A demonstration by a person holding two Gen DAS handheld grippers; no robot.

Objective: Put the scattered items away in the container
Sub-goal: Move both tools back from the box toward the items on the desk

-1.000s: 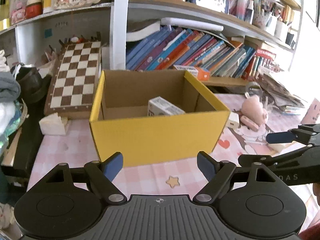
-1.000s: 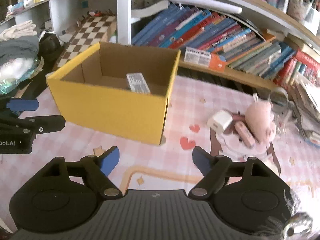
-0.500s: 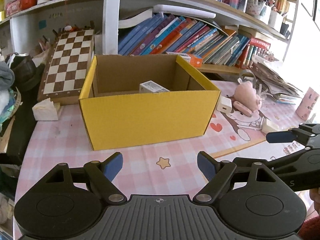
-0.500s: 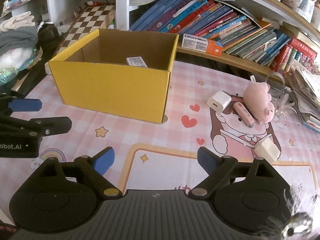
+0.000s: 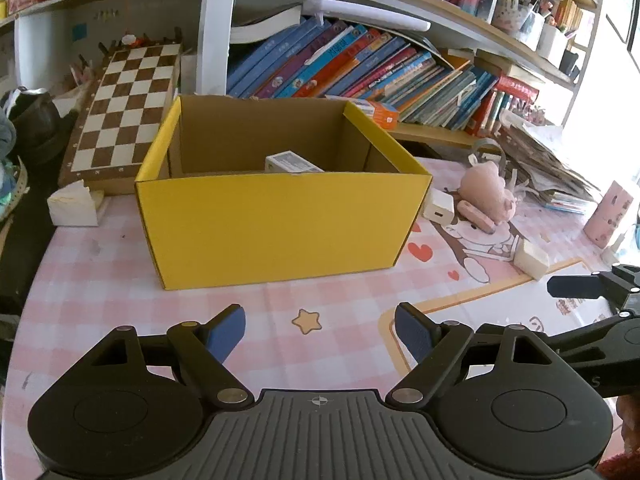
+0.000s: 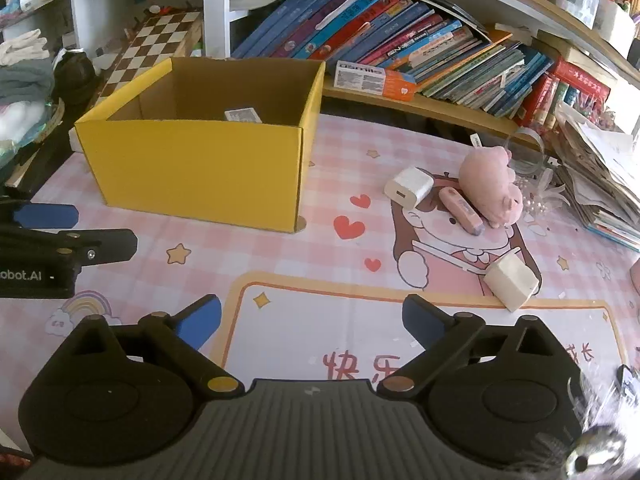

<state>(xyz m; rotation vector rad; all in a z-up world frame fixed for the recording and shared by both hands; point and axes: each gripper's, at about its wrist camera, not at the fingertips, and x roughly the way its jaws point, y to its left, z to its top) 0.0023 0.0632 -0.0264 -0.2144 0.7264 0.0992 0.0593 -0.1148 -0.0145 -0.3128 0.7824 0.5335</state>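
A yellow cardboard box stands open on the pink table mat, also in the right wrist view, with a small white carton inside. Right of it lie a white charger, a pink marker, a pink plush pig and a cream block. My left gripper is open and empty, low in front of the box. My right gripper is open and empty, over the mat in front of the scattered items.
A chessboard leans behind the box on the left, with a white tissue block beside it. Rows of books fill the shelf behind. A paper stack lies at the right. A pink cup stands far right.
Both grippers have pulled back from the box and stayed open. The box now looks farther away and more of the mat and scattered items show.
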